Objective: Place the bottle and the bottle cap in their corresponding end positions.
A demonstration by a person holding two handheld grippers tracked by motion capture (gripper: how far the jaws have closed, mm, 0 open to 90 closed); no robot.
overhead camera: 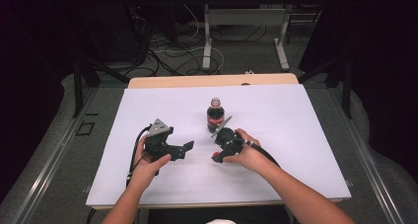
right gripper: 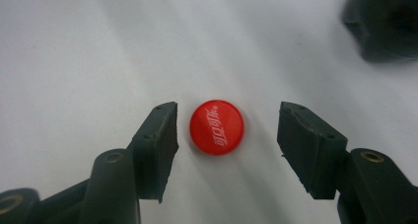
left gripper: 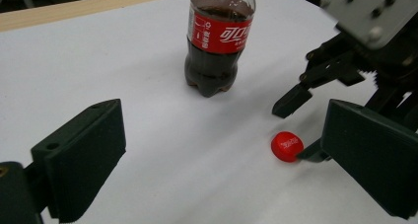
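Where the red cap (right gripper: 217, 127) lies flat on the white tabletop (overhead camera: 296, 135), printed face up, the right gripper (right gripper: 226, 135) stands over it, jaws spread wide to either side, touching nothing. Just beyond, toward the far edge, an uncapped cola bottle (overhead camera: 215, 116) stands upright near the middle. Nearer the left edge, the left gripper (overhead camera: 186, 147) is wide open and empty, aimed at cap and bottle.

A small round red cap (right gripper: 217, 127) with white writing lies flat on the white table, top side up. The cola bottle (left gripper: 218, 39) stands upright nearby, open at the top.
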